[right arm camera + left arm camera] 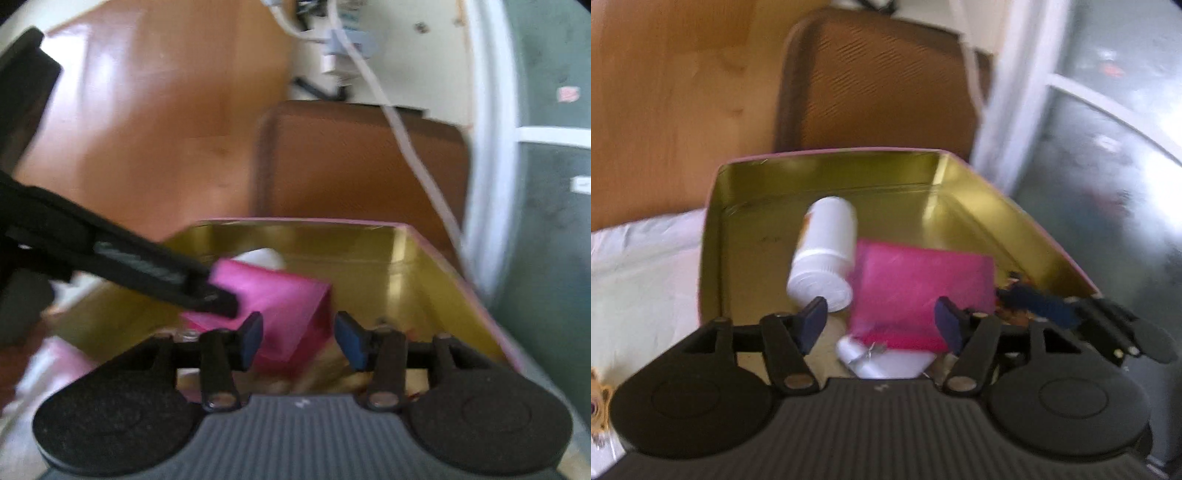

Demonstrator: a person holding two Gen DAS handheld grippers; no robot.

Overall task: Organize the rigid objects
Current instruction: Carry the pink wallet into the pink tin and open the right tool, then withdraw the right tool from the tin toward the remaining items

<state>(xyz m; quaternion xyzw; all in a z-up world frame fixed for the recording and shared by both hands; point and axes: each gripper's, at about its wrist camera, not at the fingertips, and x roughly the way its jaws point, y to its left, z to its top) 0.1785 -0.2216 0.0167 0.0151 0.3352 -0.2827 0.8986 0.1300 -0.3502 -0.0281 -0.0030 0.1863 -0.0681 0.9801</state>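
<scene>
Left wrist view, left gripper (881,323) spread wide above gold-lined tin (982,206), pink box (919,291) between its fingers untouched, white bottle (823,251) lying beside box, right wrist view, right gripper (299,341) wide, pink box (284,314) in tin (436,273)

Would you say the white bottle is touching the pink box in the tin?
Touching, it seems: in the left wrist view the white bottle lies against the pink box edge with no gap showing, though the picture is blurred.
</scene>
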